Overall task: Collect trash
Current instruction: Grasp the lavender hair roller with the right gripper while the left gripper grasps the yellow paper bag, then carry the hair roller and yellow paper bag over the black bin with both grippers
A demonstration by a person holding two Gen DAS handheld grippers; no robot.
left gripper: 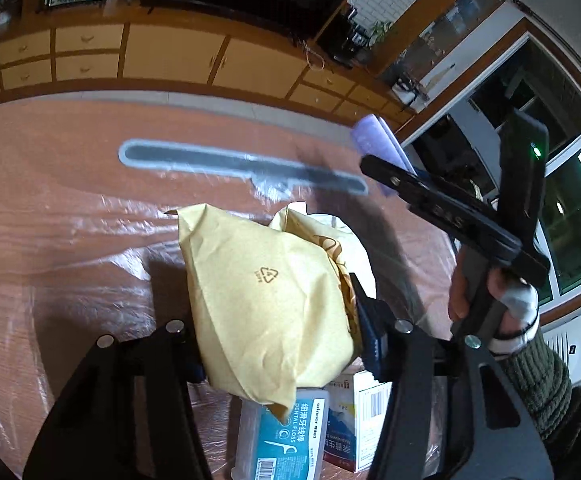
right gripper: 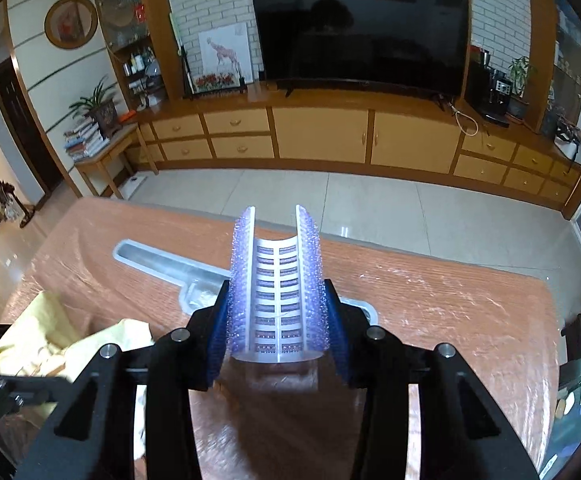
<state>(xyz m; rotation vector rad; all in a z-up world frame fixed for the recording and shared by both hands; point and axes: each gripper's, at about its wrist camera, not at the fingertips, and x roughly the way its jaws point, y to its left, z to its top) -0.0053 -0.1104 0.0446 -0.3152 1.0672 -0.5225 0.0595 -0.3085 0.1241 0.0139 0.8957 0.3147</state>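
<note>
Wood-grain table (right gripper: pixel 470 320) under clear plastic film fills the lower half of both views, with cabinets and a dark television behind. At lower left of the right wrist view sits a crumpled yellow paper bag (left gripper: pixel 258 312), pinched between the fingers of the left gripper (left gripper: pixel 282 344) and seemingly lifted. Below it, bottom centre of the left view, lie a dental floss box (left gripper: pixel 286 440) and a white carton (left gripper: pixel 364 412), apparently uncollected. Right of these, the right gripper (right gripper: pixel 276 320) squeezes a purple bristled roller piece (right gripper: pixel 276 280). No bin shows, so depositing likely remains.
</note>
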